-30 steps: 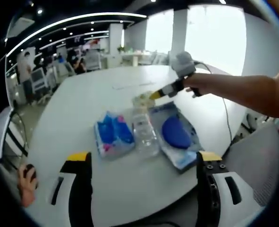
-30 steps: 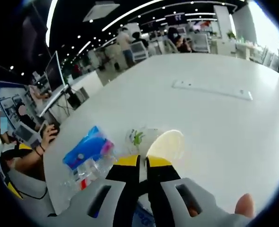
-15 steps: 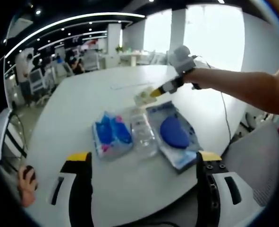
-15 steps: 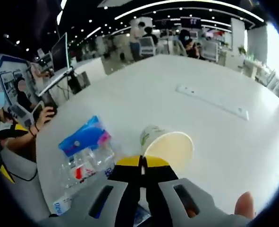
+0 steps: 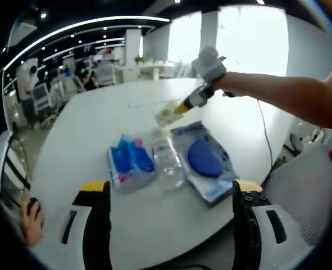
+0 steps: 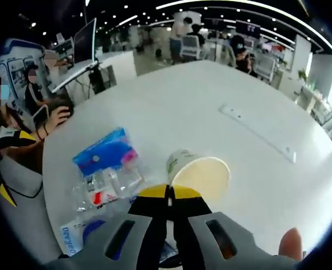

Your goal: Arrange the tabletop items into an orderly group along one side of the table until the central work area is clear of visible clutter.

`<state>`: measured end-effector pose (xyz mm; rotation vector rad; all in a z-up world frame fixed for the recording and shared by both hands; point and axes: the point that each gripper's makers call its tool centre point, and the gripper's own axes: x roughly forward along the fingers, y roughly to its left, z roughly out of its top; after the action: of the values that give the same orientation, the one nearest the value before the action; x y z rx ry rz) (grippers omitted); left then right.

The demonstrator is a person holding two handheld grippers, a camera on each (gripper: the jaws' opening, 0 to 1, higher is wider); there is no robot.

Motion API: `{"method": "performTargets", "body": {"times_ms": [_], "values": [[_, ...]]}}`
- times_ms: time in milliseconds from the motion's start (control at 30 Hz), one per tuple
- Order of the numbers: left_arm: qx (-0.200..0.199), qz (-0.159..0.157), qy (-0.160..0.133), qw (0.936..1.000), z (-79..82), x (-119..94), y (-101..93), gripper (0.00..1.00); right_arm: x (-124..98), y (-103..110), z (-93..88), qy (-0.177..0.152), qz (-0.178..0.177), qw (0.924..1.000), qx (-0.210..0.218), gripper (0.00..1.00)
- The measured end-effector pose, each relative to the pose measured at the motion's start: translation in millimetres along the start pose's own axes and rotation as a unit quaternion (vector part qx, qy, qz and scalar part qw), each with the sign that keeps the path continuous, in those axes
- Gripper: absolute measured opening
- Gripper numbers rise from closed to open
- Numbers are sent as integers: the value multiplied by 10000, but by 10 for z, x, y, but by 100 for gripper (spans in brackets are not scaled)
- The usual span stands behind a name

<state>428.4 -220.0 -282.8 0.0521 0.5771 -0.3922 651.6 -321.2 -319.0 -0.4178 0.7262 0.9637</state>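
The left gripper (image 5: pixel 168 191) hangs low over the near edge, its two yellow-tipped jaws spread wide apart with nothing between them. The right gripper (image 6: pixel 169 192) has its yellow-tipped jaws pressed together on the rim of a paper cup (image 6: pixel 196 171), which it holds lifted and tilted, mouth toward the camera; a fingertip of the holding hand shows at the lower right of the right gripper view. In the left gripper view the person's bare right forearm (image 5: pixel 283 98) reaches in from the right, extended and raised, with the right gripper at its end pointing down and leftward.
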Motion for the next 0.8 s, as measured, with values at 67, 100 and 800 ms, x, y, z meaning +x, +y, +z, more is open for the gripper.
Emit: {"method": "performTargets", "body": {"times_ms": [67, 100, 800], "values": [[2, -6, -6, 10000, 2, 0, -2, 87, 1, 6, 34, 49, 22, 9999, -88, 2], [-2, -14, -15, 10000, 5, 0, -3, 87, -8, 18, 48, 68, 30, 9999, -113, 2], [-13, -147, -57, 9999, 26, 7, -50, 86, 119, 116, 341, 574, 188, 9942, -894, 2]]}}
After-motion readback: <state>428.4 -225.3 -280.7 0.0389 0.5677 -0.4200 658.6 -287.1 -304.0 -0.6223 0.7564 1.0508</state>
